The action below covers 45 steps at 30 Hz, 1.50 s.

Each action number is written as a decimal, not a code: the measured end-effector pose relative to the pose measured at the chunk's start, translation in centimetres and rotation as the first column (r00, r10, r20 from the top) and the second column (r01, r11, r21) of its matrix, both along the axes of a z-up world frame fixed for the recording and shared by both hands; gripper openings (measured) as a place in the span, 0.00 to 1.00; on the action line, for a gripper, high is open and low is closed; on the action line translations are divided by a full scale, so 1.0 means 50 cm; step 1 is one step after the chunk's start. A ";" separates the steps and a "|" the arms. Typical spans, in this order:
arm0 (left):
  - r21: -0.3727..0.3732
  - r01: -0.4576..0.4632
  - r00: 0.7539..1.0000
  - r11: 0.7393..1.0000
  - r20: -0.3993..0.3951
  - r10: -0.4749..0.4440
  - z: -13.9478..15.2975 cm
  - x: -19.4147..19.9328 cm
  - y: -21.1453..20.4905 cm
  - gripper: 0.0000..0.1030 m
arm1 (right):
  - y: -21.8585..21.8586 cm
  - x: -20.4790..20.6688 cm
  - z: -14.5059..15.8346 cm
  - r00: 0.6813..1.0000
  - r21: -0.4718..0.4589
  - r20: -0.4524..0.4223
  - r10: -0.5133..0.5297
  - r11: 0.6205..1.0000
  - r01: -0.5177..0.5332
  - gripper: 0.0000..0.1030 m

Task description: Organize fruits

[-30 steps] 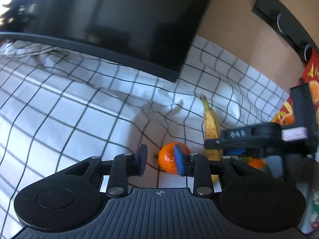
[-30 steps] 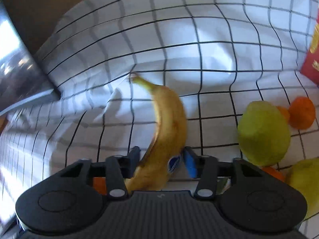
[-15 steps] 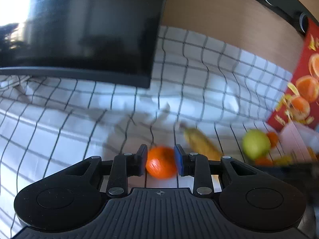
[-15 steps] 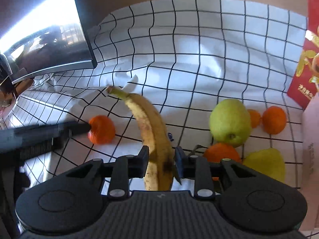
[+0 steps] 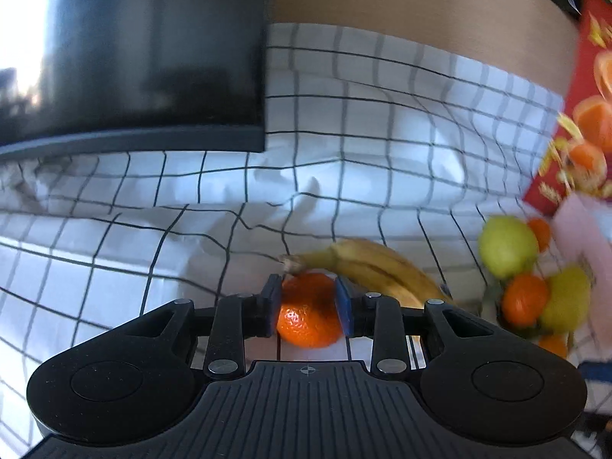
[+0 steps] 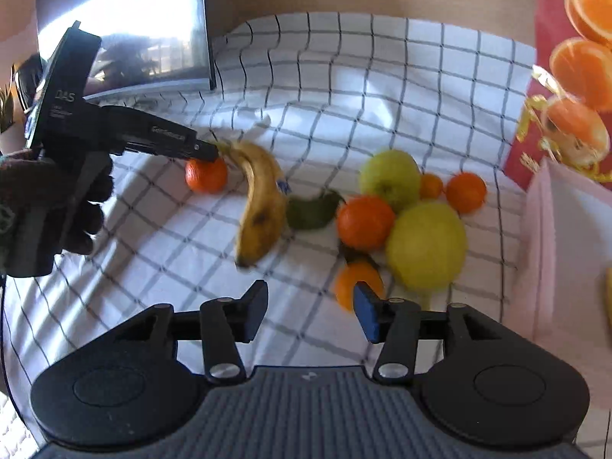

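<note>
My left gripper (image 5: pixel 308 308) is shut on a mandarin (image 5: pixel 309 311), which also shows in the right wrist view (image 6: pixel 206 175) under the left gripper's fingers (image 6: pixel 202 149). A yellow banana (image 6: pixel 262 202) lies on the checked cloth beside it; in the left wrist view the banana (image 5: pixel 367 264) lies just right of the mandarin. My right gripper (image 6: pixel 310 311) is open and empty, pulled back above the cloth. A pile of green apples (image 6: pixel 390 176), a larger apple (image 6: pixel 426 244) and mandarins (image 6: pixel 365 222) lies to the right.
A dark monitor (image 5: pixel 130 49) stands at the back left. A red carton printed with oranges (image 6: pixel 573 69) and a pale pink box (image 6: pixel 562 252) stand on the right. The white checked cloth (image 6: pixel 344 88) covers the surface. A wooden wall runs behind.
My right gripper let go of the banana, opened and drew back. My left gripper closed on the mandarin and swung toward the right.
</note>
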State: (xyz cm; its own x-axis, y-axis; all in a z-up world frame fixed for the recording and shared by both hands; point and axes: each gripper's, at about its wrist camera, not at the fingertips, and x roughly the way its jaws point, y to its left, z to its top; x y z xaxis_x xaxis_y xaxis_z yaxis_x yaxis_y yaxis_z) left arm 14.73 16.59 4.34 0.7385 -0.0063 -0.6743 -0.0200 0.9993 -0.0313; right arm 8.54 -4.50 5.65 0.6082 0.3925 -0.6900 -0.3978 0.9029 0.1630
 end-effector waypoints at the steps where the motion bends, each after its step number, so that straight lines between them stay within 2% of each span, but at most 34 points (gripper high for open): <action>1: 0.011 0.006 1.000 1.000 0.003 -0.006 0.003 -0.013 -0.006 0.33 | -0.006 -0.007 -0.005 1.000 0.003 -0.007 -0.002 1.000 0.002 0.48; 7: -0.021 0.057 0.998 0.998 -0.022 -0.057 0.004 -0.091 -0.044 0.33 | -0.042 -0.033 -0.028 0.998 0.040 -0.051 -0.034 0.999 0.036 0.48; 12: -0.095 0.056 0.998 0.994 -0.027 -0.058 0.000 -0.139 -0.060 0.33 | -0.058 -0.056 -0.033 0.998 0.034 -0.044 -0.044 0.998 0.045 0.51; 16: -0.131 -0.074 0.997 0.989 0.003 0.075 0.011 -0.149 -0.046 0.33 | -0.068 -0.068 -0.041 0.998 0.025 -0.040 -0.054 0.998 0.055 0.52; 19: -0.150 -0.180 0.982 0.972 0.037 0.187 0.019 -0.152 -0.020 0.33 | -0.072 -0.076 -0.050 0.997 0.017 -0.047 -0.054 0.998 0.055 0.52; 22: -0.173 -0.202 0.978 0.964 0.015 0.208 0.015 -0.137 -0.001 0.33 | -0.071 -0.085 -0.055 0.998 0.000 -0.043 -0.050 0.999 0.050 0.52; 29: -0.117 -0.110 0.994 0.987 0.007 0.111 0.003 -0.116 -0.047 0.33 | -0.068 -0.097 -0.059 0.998 -0.020 -0.030 -0.050 0.999 0.049 0.56; 35: -0.054 -0.044 0.996 0.998 0.074 0.048 0.021 -0.139 -0.081 0.33 | -0.068 -0.104 -0.064 0.998 -0.032 -0.009 -0.060 0.998 0.060 0.65; 41: 0.077 0.016 1.000 0.997 0.026 -0.018 0.006 -0.140 -0.131 0.34 | -0.058 -0.114 -0.071 0.998 -0.060 0.030 -0.057 0.996 0.059 0.72; 44: 0.090 0.016 1.000 0.996 -0.019 -0.015 -0.007 -0.124 -0.143 0.35 | -0.052 -0.118 -0.073 0.997 -0.066 0.042 -0.060 0.996 0.063 0.75; 45: 0.104 0.020 1.000 0.994 -0.020 -0.018 -0.010 -0.121 -0.150 0.41 | -0.052 -0.118 -0.074 0.997 -0.065 0.043 -0.060 0.996 0.063 0.75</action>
